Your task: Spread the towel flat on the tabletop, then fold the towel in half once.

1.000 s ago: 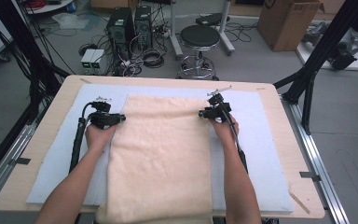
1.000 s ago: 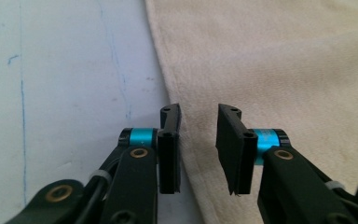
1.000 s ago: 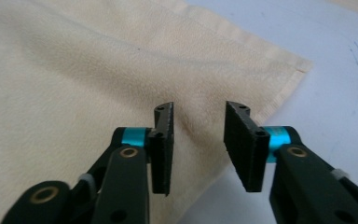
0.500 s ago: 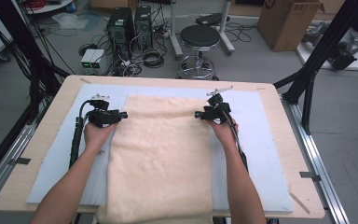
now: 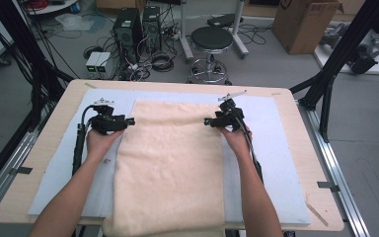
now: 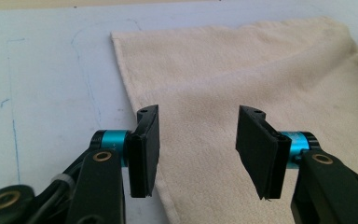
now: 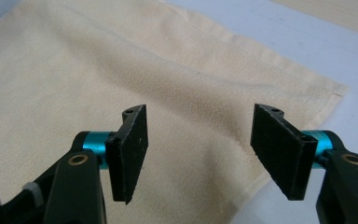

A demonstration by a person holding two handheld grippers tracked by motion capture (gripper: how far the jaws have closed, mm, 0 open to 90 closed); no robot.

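On the white mat [image 5: 281, 148], the cream towel [image 5: 172, 163] is lying flat at centre; the left gripper [image 5: 128, 121] at nine o'clock and right gripper [image 5: 208, 121] at three have just been opening, released, nothing between them. Next, probably regrasping the edges for folding.

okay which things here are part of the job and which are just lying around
Part of the job: towel, left gripper, right gripper, both open, jaws just been opening with nothing between them; blue mat.
Lying about: stool, cardboard box, computer towers.
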